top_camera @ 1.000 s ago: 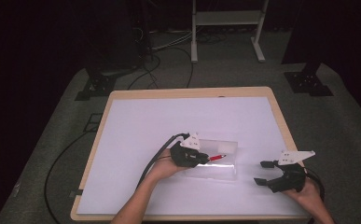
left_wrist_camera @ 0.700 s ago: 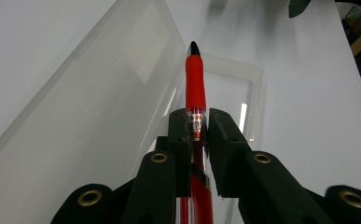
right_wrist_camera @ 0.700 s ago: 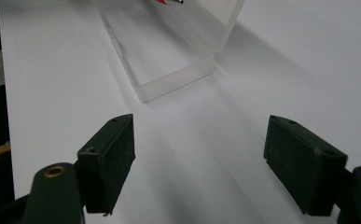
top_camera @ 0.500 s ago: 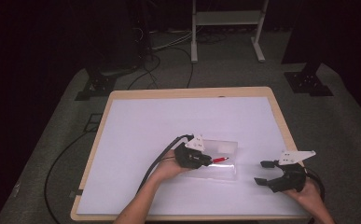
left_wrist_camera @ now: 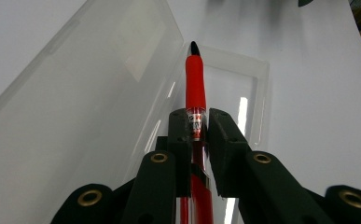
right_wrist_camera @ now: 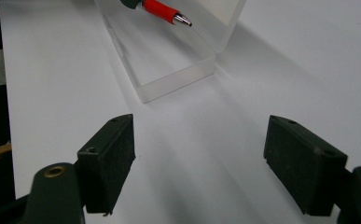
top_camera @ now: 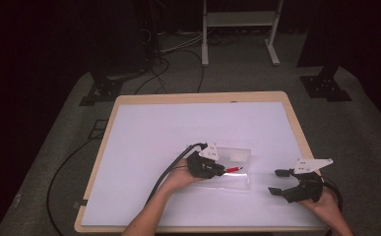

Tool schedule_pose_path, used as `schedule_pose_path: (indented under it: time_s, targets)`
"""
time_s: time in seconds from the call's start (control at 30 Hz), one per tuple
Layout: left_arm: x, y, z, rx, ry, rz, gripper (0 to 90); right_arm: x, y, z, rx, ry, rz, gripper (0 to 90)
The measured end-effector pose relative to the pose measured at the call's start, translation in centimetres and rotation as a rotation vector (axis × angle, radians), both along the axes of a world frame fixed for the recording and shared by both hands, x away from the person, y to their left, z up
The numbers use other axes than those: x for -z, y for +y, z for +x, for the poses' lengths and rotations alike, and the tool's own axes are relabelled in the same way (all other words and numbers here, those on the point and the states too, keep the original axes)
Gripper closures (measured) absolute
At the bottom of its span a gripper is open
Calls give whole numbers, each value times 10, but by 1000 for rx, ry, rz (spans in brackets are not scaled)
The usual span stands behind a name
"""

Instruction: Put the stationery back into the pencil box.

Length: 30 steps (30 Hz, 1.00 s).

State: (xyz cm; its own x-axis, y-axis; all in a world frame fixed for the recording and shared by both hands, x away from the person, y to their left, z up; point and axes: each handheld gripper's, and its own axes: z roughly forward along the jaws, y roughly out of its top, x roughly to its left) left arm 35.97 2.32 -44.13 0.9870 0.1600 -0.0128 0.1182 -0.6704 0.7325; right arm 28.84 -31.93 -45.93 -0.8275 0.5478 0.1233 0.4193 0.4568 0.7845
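While I hold the red pen (left_wrist_camera: pixel 194 88), the relation is this:
Left gripper (left_wrist_camera: pixel 197 122): clenched on the pen, tip pointing forward.
Pen place: over the open clear case (left_wrist_camera: pixel 243 93), its tray directly below.
Long axis: pen runs along the tray length, I judge.
Right gripper (right_wrist_camera: pixel 199 163): released, jaws wide, beside the case end, not touching.
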Motion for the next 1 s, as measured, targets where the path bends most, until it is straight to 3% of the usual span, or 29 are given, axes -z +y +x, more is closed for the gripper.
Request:
schedule_pose_path:
  time_s: [1.0]
  targets:
    - [16,-11,0,19,24,89,795,0,1,0,-8,-1,-2,237]
